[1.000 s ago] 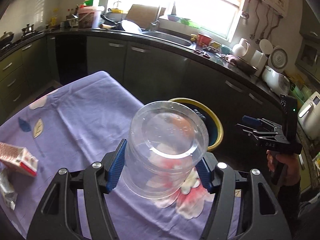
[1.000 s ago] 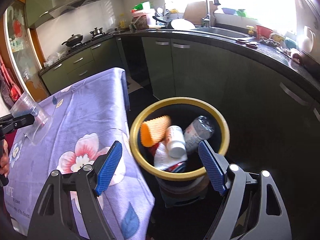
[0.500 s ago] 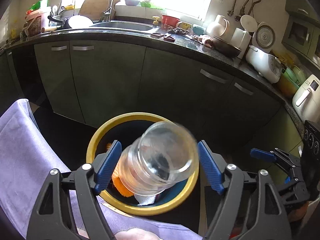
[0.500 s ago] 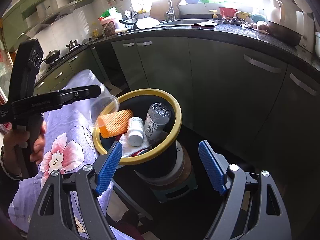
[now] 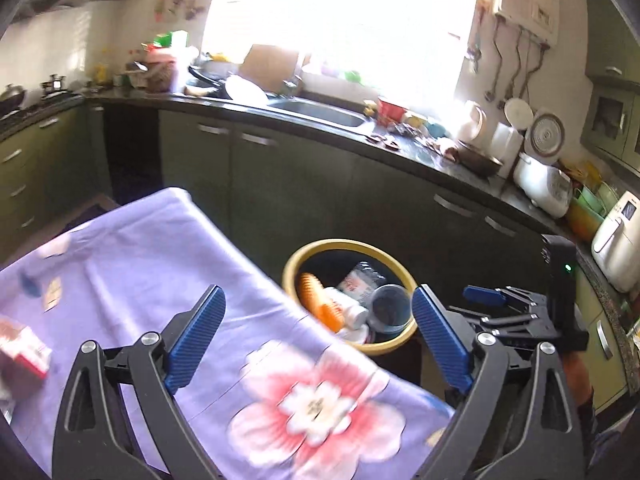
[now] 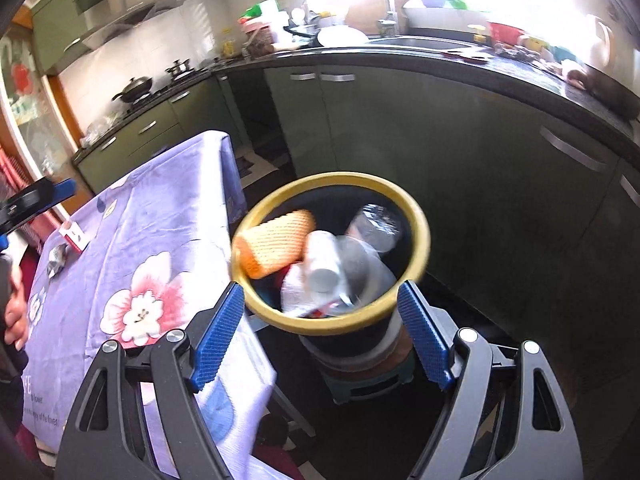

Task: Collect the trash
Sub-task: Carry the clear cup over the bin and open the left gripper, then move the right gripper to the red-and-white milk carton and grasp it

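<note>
While its jaws have just been opening and now gape with nothing between them, the left gripper point(image 5: 318, 340) hovers over the floral tablecloth point(image 5: 132, 280), the clear plastic cup point(image 5: 390, 311) lying ahead-right in the yellow-rimmed bin point(image 5: 294, 264), where the right gripper point(image 6: 320, 334) hangs open.

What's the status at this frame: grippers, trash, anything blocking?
Left gripper open, jaws just widened, nothing between them. Right gripper open, empty, above the bin. Clear cup lies in the bin; red box remains on the table. Nothing blocking.
</note>
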A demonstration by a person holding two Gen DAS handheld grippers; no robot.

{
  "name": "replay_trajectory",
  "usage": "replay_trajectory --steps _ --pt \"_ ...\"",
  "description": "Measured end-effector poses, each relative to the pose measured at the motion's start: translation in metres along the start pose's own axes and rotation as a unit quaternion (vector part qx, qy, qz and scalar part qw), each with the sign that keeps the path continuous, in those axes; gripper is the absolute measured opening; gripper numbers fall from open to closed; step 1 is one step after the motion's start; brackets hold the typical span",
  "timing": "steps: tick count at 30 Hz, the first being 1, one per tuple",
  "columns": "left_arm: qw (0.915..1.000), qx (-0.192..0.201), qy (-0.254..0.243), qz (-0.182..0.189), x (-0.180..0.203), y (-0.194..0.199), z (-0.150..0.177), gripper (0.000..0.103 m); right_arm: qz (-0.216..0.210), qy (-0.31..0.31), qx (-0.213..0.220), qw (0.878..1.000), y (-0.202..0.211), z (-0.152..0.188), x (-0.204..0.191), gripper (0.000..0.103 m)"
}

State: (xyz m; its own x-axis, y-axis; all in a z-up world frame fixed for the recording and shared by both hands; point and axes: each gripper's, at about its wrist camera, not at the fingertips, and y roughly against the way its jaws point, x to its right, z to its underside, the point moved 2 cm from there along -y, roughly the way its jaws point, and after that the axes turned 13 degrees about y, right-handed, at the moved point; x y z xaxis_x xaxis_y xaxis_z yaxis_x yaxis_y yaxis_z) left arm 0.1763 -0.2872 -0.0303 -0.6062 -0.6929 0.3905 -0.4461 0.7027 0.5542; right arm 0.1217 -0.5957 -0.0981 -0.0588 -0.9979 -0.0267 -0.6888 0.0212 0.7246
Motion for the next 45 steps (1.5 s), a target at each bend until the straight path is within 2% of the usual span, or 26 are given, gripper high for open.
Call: replay_trajectory --steps 4,8,12,15,17,21,26,33,40,42,44,45 --pt "0.9982 0.034 0.034 -0.037 -0.041 0.058 0.02 0.093 -0.045 0.056 0.003 0.997 -0.016 -0.032 -0.044 0.078" --pt "0.9919 0.044 0.094 -0.073 -0.091 0.102 0.041 0.094 -0.121 0.136 0.017 0.983 -0.037 -0.067 -0.108 0.078" --pt "0.9827 0.053 0.14 -0.11 -0.128 0.134 0.061 0.094 -0.19 0.221 0.018 0.956 -0.066 -0.095 -0.18 0.078" --pt "0.9769 0.063 0.158 -0.13 -0.146 0.154 0.072 0.094 -0.247 0.279 0.021 0.928 -0.086 -0.11 -0.239 0.078" --pt "0.9734 0.069 0.171 -0.136 -0.156 0.165 0.077 0.094 -0.27 0.313 0.025 0.91 -0.1 -0.118 -0.274 0.079" --pt "0.9693 0.077 0.182 -0.147 -0.164 0.178 0.085 0.094 -0.289 0.367 0.026 0.884 -0.128 -0.129 -0.332 0.082" --pt "0.9694 0.075 0.184 -0.145 -0.167 0.186 0.093 0.094 -0.298 0.409 0.005 0.862 -0.168 -0.136 -0.381 0.082" --pt "0.9689 0.075 0.19 -0.14 -0.173 0.189 0.097 0.094 -0.29 0.428 -0.017 0.856 -0.208 -0.144 -0.422 0.081" --pt "0.968 0.072 0.199 -0.136 -0.182 0.189 0.103 0.094 -0.293 0.427 -0.038 0.855 -0.227 -0.148 -0.442 0.067" --pt "0.9678 0.071 0.199 -0.136 -0.183 0.189 0.105 0.094 -0.299 0.423 -0.048 0.854 -0.231 -0.148 -0.443 0.062" --pt "0.9677 0.07 0.2 -0.137 -0.183 0.189 0.105 0.094 -0.303 0.422 -0.061 0.852 -0.235 -0.149 -0.447 0.045" --pt "0.9676 0.07 0.2 -0.137 -0.183 0.19 0.106 0.094 -0.302 0.422 -0.062 0.852 -0.236 -0.149 -0.448 0.04"
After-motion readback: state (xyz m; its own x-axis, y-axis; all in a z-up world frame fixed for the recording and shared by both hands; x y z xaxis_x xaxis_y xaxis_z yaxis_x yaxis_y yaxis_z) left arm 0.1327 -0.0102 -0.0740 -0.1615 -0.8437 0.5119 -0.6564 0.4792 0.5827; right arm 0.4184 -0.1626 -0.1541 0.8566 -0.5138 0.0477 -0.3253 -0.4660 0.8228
